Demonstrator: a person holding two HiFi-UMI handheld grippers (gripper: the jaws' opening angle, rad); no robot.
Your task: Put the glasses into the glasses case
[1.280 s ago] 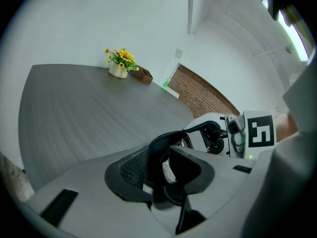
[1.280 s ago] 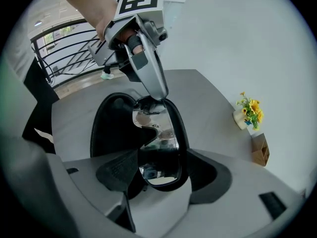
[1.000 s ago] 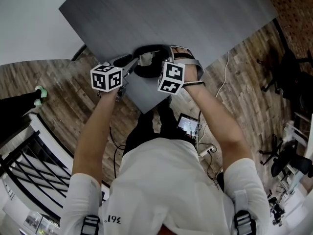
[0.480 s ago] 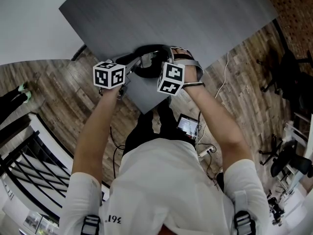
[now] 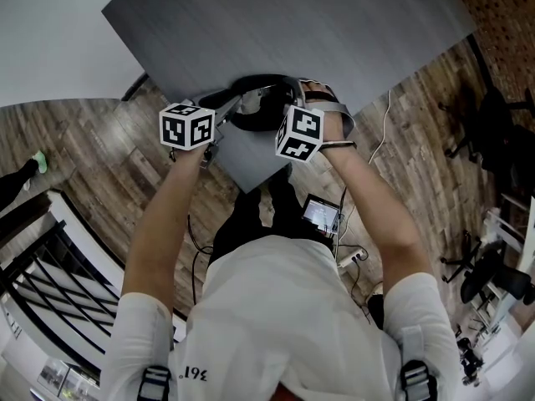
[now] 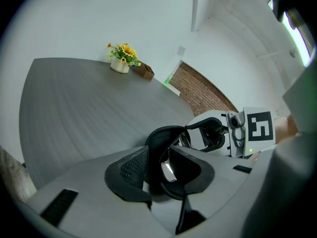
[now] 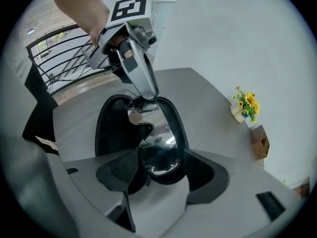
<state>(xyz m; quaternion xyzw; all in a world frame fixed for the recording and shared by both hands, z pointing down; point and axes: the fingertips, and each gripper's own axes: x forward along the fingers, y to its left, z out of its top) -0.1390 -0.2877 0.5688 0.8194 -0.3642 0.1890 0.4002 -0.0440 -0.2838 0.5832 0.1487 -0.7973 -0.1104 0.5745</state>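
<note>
The black glasses case [image 7: 106, 128] lies open at the near corner of the grey table [image 5: 292, 23]. The mirrored glasses [image 7: 157, 133] lie lengthwise in it. My right gripper [image 7: 163, 170] is shut on the near end of the glasses, its jaws also straddling the case rim. My left gripper [image 7: 143, 100] comes in from the far side and pinches the other end. In the left gripper view the case wall [image 6: 158, 138] and a lens [image 6: 168, 168] sit between the left gripper's [image 6: 166, 170] pads, with the right gripper [image 6: 190, 135] opposite. From above, both marker cubes hide the jaws beside the case [image 5: 251, 82].
A pot of yellow flowers [image 6: 122, 58] and a small brown box [image 6: 144, 72] stand at the table's far edge. The table's corner [image 5: 251, 178] points at the person. Wooden floor and a black railing [image 7: 59, 58] lie beyond it.
The left gripper moved in towards the case over the first half second. The right gripper's cube has shifted slightly to the right. A person's foot at the far left has moved out of view.
</note>
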